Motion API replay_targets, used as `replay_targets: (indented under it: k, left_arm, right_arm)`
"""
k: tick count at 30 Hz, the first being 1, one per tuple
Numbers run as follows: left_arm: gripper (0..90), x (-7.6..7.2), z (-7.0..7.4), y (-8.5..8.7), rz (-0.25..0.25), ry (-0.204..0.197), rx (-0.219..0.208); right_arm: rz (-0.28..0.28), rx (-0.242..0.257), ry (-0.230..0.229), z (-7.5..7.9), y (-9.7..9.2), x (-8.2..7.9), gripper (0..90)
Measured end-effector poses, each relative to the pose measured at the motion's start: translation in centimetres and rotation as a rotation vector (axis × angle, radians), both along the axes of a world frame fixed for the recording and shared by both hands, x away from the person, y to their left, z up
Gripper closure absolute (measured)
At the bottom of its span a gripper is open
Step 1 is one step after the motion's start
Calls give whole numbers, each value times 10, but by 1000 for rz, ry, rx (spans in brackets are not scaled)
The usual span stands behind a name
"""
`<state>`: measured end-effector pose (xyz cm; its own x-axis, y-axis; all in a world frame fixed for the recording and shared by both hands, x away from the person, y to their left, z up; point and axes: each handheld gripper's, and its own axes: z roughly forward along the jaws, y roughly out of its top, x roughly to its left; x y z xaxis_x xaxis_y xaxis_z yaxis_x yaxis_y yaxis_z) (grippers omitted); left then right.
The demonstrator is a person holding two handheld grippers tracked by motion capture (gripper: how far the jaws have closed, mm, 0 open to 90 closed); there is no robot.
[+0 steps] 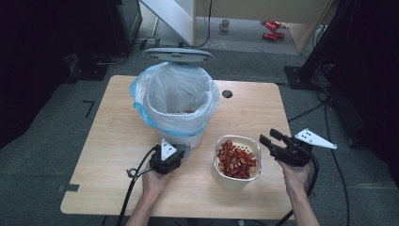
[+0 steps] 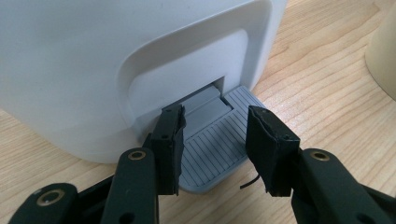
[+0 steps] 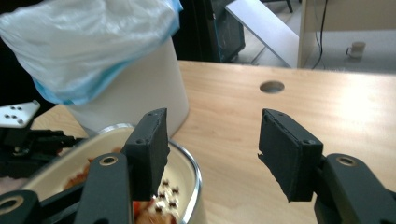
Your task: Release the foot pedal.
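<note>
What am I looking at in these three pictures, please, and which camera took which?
A person works at a wooden table, holding a two-jaw gripper in each hand. One camera looks down from above; the others ride on each gripper, looking along its black jaws. On the table stand a bag-lined pedal bin, lid up, and a bowl of red slices. The left gripper sits open over the grey pedal; the right gripper, open by the bowl, holds nothing.
</note>
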<state>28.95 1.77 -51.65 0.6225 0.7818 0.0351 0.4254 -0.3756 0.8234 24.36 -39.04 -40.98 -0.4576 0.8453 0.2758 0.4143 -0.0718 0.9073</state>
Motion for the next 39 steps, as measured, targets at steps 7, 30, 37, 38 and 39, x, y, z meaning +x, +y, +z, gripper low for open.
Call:
replay_targets:
  k: [7,30,37,38,39]
  left_arm:
    - [574,0,0,0,1,-1,2]
    - [574,0,0,0,2,-3,3]
    - [573,0,0,0,1,-4,4]
    - [573,0,0,0,1,-5,3]
    - [574,0,0,0,1,-6,2]
  right_arm:
    - [-21,6,38,-25,-5,-6,433]
    - [-139,-100,165,-90,-18,-14,434]
    - [-166,-169,201,-104,-15,-14,429]
    - [-170,-180,209,-106,-15,-14,429]
    - [-173,-191,213,-108,-15,-13,429]
